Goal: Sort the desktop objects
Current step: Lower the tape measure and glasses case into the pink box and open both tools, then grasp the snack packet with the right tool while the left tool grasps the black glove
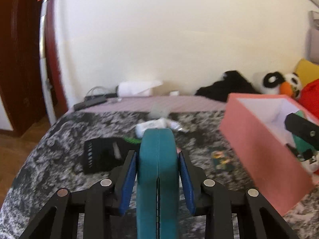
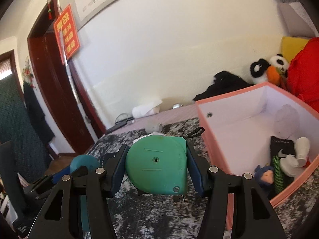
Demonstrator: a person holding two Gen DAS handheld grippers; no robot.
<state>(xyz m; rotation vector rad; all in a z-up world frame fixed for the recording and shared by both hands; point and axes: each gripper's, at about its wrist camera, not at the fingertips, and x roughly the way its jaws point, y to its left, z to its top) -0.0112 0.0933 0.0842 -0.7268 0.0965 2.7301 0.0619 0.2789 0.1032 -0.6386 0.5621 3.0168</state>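
My left gripper (image 1: 157,155) is shut on a teal rounded case (image 1: 157,171), held edge-on between the blue pads above the grey patterned cloth. My right gripper (image 2: 157,149) is shut on a green tape measure (image 2: 157,165) and hangs just left of the pink box (image 2: 211,139). The left wrist view shows the pink box (image 1: 259,149) at the right, with the right gripper's finger (image 1: 301,129) over its opening. In the box lie a black pouch (image 2: 282,147), white cups (image 2: 301,149), a green mesh roll (image 2: 278,171) and a small blue doll (image 2: 266,174).
On the cloth lie a black carton (image 1: 101,155), white packets (image 1: 157,125), a clear cup (image 1: 158,110) and a small picture card (image 1: 221,159). Black clothing (image 1: 225,87), panda toys (image 1: 279,81) and a red cushion (image 2: 305,69) line the back wall. A dark door stands at the left.
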